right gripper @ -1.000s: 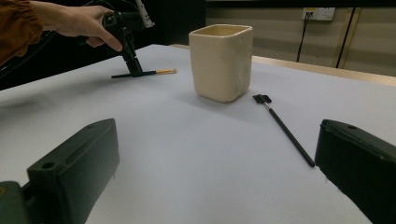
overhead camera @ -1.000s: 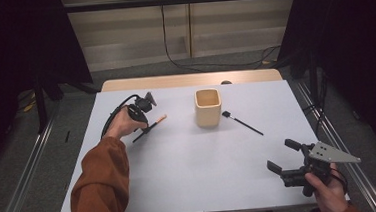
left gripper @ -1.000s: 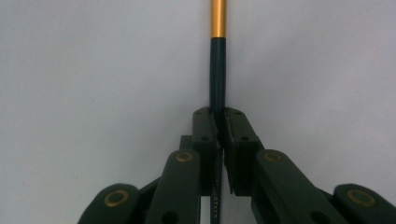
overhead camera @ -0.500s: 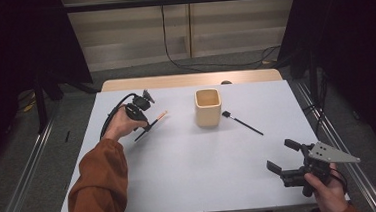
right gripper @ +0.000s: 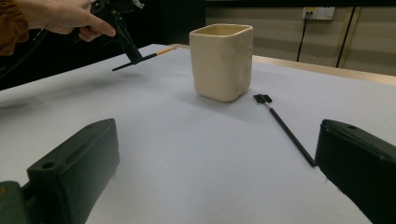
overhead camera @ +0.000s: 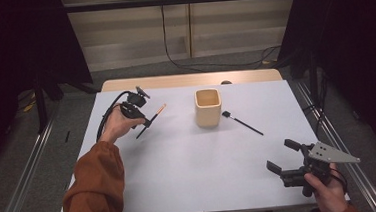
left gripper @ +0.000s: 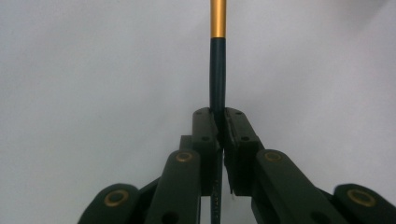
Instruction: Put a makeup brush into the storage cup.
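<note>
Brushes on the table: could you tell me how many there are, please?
2. One brush is clamped in the left gripper, lifted left of the cup; the other brush lies flat right of the cup. None visibly hidden.

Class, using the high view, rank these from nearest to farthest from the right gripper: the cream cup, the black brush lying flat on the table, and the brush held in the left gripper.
From the right gripper:
1. Black brush, flat, right of the cup.
2. Cream cup, table centre-back.
3. Held brush, far left, clamped in the left gripper.
</note>
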Available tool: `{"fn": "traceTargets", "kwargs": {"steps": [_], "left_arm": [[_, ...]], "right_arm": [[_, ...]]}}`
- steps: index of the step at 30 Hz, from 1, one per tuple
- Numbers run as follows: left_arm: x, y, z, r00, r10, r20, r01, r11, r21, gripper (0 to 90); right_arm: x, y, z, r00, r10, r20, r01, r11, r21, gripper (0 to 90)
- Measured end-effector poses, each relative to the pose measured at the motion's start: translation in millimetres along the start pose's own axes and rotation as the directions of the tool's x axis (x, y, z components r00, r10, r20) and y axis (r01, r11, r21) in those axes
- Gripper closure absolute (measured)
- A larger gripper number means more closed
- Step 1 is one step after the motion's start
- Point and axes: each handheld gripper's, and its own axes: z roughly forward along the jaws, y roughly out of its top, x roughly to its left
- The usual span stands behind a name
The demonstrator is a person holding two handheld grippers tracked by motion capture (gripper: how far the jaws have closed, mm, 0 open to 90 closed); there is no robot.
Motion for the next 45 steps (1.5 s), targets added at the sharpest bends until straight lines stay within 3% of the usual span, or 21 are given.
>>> {"fn": "traceTargets", "kwargs": {"steps": [6, 10, 18, 21, 26, 29, 32, 33, 38, 42, 45], "left_arm": [[0.0, -10.8, -2.3, 0.9998, -0.021, -0.003, 0.021, 0.9975, -0.067, 84.1], [2.5, -14.3, -10.0, 0.9989, -0.033, -0.032, 0.029, 0.9934, -0.110, 84.0], [3.5, -24.2, -12.7, 0.9990, -0.035, -0.027, 0.031, 0.9878, -0.153, 84.0], [4.8, -28.7, -13.7, 0.9983, -0.055, -0.016, 0.051, 0.9799, -0.193, 84.0], [7.0, -35.1, -17.2, 0.9987, -0.052, 0.002, 0.051, 0.9763, -0.211, 84.0], [8.2, -39.3, -20.2, 0.9982, -0.059, 0.007, 0.059, 0.9663, -0.251, 84.0], [6.5, -43.3, -20.8, 0.9959, -0.085, 0.031, 0.090, 0.9482, -0.305, 84.0], [6.6, -44.4, -21.3, 0.9970, -0.074, 0.024, 0.078, 0.9502, -0.302, 84.0], [2.7, -48.0, -25.2, 0.9970, -0.071, 0.030, 0.077, 0.9286, -0.363, 84.0], [0.4, -50.2, -28.8, 0.9966, -0.072, 0.041, 0.082, 0.8983, -0.432, 84.0], [-3.9, -53.2, -29.5, 0.9973, -0.063, 0.039, 0.074, 0.8813, -0.467, 84.0]], "right_arm": [[0.2, -0.3, 0.8, 1.0000, 0.005, 0.001, -0.005, 1.000, 0.003, 0.0], [0.6, -0.2, 0.9, 1.0000, 0.006, 0.003, -0.006, 1.000, 0.001, 0.0], [0.7, -0.2, 0.7, 1.0000, 0.007, 0.002, -0.007, 1.000, 0.001, 0.0], [0.5, -0.4, 0.7, 1.0000, 0.003, 0.002, -0.003, 1.000, 0.003, 0.0], [0.2, -0.5, 1.0, 0.9999, 0.010, 0.005, -0.010, 1.000, 0.004, 0.0], [0.3, -0.5, 1.2, 0.9999, 0.010, 0.005, -0.010, 1.000, 0.005, 0.0], [0.3, -0.5, 1.1, 0.9999, 0.010, 0.005, -0.010, 1.000, 0.005, 0.0], [0.2, -0.5, 1.1, 0.9999, 0.010, 0.005, -0.010, 1.000, 0.005, 0.0], [-0.1, -0.5, 0.7, 0.9999, 0.014, 0.007, -0.014, 1.000, 0.002, 0.0], [0.4, -0.3, 0.9, 1.0000, 0.008, 0.005, -0.008, 1.000, 0.003, 0.0], [0.4, -0.3, 0.7, 0.9999, 0.015, 0.007, -0.015, 1.000, 0.002, 0.0]]}}
